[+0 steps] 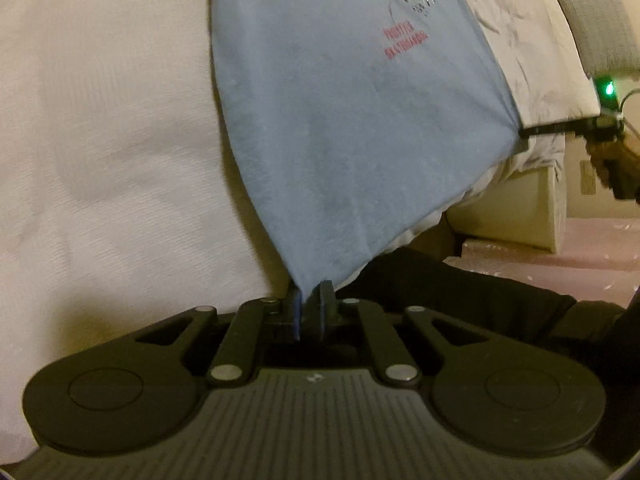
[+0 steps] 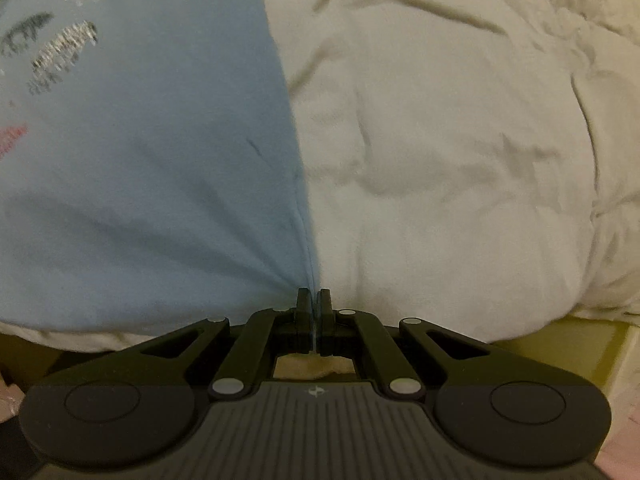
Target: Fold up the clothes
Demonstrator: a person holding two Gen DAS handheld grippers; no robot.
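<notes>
The light-blue printed cotton T-shirt [image 1: 332, 132] is stretched flat over the white quilted bed [image 2: 460, 152], its near corners pinched by the left tool [image 1: 310, 304] and right tool [image 2: 313, 308], so a fold can be made.

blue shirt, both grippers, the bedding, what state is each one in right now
blue shirt: printed side up, stretched taut over the bed, pinched at two hem corners
left gripper: shut on a shirt corner, held off the bed edge
right gripper: shut on the other shirt corner, fabric puckered at its fingers
white duvet: rumpled and creased, lying under the shirt
</notes>
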